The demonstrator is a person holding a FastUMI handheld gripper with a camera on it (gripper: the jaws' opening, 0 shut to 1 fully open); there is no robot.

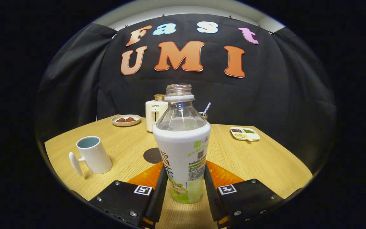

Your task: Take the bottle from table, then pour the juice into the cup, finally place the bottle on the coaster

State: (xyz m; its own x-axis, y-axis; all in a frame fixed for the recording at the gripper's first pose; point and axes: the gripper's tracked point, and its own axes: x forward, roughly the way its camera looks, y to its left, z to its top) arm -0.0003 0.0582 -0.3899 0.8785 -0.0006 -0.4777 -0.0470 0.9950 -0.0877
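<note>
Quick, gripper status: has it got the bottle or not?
Gripper: shut on the bottle; both fingers press its lower sides. The bottle is upright and uncapped, its base close over the table.

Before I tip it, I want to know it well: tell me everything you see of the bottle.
The bottle is clear plastic, upright, uncapped, with a white ring under its open mouth. A white and green printed sleeve wraps its body; pale green juice shows at the bottom. It stands between the gripper fingers, which press both its sides, above the wooden table.
</note>
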